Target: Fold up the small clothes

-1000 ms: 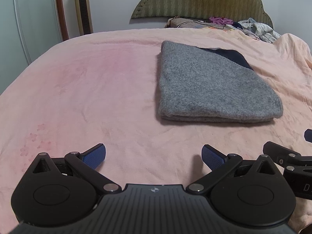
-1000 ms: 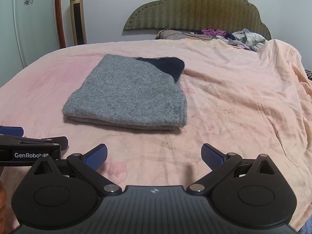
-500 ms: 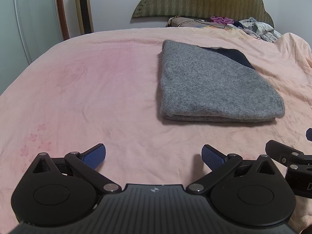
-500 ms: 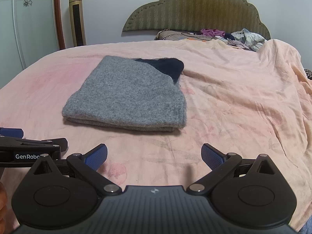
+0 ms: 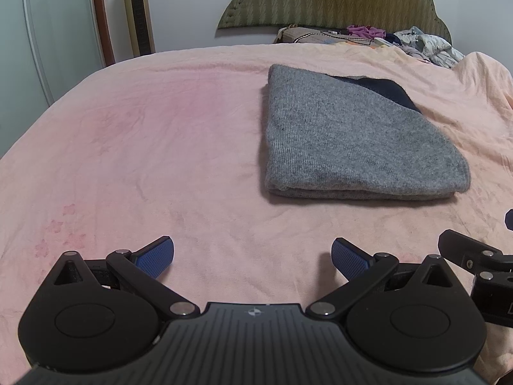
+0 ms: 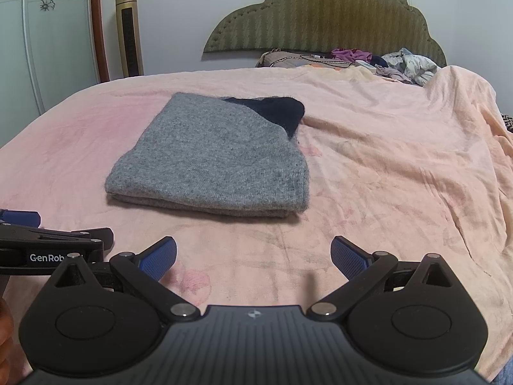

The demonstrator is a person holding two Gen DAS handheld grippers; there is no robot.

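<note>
The folded grey garment (image 5: 359,141) is seen upper right of the wide-open, empty left gripper (image 5: 252,258) — and upper left of the equally spread right gripper (image 6: 253,256).

My blue-padded black left gripper (image 5: 252,258) and right gripper (image 6: 253,258) face a grey knit garment (image 5: 352,138), navy showing at its far edge, on the pink blanket (image 5: 144,147); olive zigzag headboard (image 6: 323,22) behind.
</note>
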